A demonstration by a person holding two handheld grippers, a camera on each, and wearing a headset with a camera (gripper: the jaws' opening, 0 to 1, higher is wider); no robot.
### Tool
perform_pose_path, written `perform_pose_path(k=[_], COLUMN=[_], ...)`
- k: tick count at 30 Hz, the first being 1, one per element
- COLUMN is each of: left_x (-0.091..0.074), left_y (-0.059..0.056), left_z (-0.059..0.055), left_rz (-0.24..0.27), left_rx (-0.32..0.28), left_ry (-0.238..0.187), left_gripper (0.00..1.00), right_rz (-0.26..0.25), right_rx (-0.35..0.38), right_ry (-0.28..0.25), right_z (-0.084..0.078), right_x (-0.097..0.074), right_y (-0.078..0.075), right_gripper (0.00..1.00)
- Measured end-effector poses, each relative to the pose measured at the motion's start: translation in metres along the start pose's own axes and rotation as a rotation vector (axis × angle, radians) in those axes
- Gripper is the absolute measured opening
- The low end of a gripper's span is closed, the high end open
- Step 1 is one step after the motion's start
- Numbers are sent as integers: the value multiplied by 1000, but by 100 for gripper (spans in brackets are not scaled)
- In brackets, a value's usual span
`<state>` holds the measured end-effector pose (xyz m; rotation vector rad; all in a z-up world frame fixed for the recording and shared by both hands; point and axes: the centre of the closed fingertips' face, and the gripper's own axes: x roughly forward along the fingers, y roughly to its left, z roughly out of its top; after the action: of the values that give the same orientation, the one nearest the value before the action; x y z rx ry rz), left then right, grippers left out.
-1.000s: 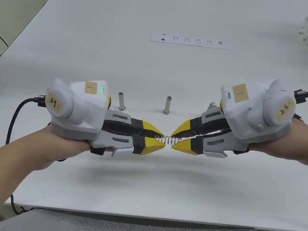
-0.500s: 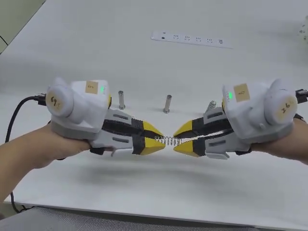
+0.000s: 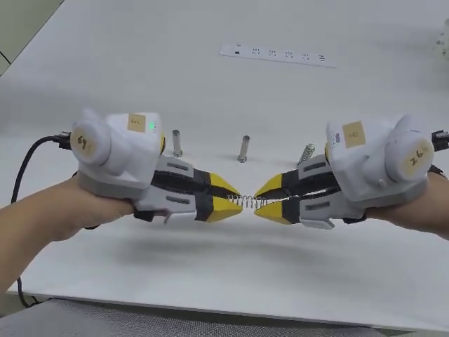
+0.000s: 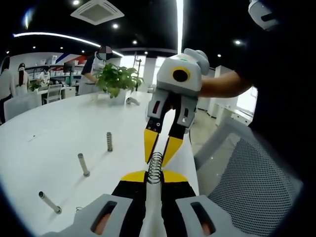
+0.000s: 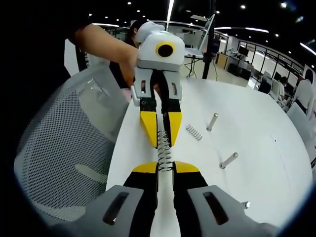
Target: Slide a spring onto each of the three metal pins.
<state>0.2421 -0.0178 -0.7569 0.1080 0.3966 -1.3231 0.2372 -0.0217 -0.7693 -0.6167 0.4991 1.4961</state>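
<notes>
A small steel spring [image 3: 247, 202] hangs level in the air between my two grippers, which meet tip to tip above the white table [image 3: 231, 267]. My left gripper [image 3: 235, 203] is shut on its left end and my right gripper [image 3: 259, 201] on its right end. From the left gripper view the spring [image 4: 155, 167] rises from my own yellow tips toward the right gripper [image 4: 159, 150]. Behind them stand a bare left pin [image 3: 177, 142], a bare middle pin [image 3: 244, 149], and a right pin [image 3: 306, 153] that wears a spring. A loose spring [image 5: 193, 131] lies near the left pin [image 5: 212, 121].
A white power strip [image 3: 279, 57] lies far back on the table. A black cable [image 3: 31, 158] trails from the left gripper off the front edge. A mesh chair [image 5: 64, 148] stands just off the table's near edge. People and a plant [image 4: 116, 79] are at the far end.
Both grippers stay tip to tip with the spring held between them. The hands have drifted only slightly, and the pins have not moved.
</notes>
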Motion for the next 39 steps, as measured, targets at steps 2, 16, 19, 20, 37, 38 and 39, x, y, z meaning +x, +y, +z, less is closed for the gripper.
perform_pose_path(k=[2,16,19,20,37,38,39], left_x=[1,1,1,1,4,5,5], left_y=[1,2,2,2,5,5,5], left_z=[1,-5,-7,-7,-4,-4,-4], left_rz=[2,3,5,7,10,10,10], left_rx=[0,-9,-3,-1,13,14,16], left_ry=[-2,17,25,28,26,27,28], left_gripper=[2,2,2,2,2,2,2], right_rz=[-8,-5,2,4,19,20,22], right_rx=[-1,-43,-49,-51,-83,-89,-94], right_ry=[-1,4,1,-4,-53,-56,-59], right_z=[1,15,18,20,44,45,46], right_x=[-2,-8,-9,-9,-11,-11,-10], right_y=[-1,1,1,2,1,1,1], right_gripper=[8,8,8,8,8,8,8])
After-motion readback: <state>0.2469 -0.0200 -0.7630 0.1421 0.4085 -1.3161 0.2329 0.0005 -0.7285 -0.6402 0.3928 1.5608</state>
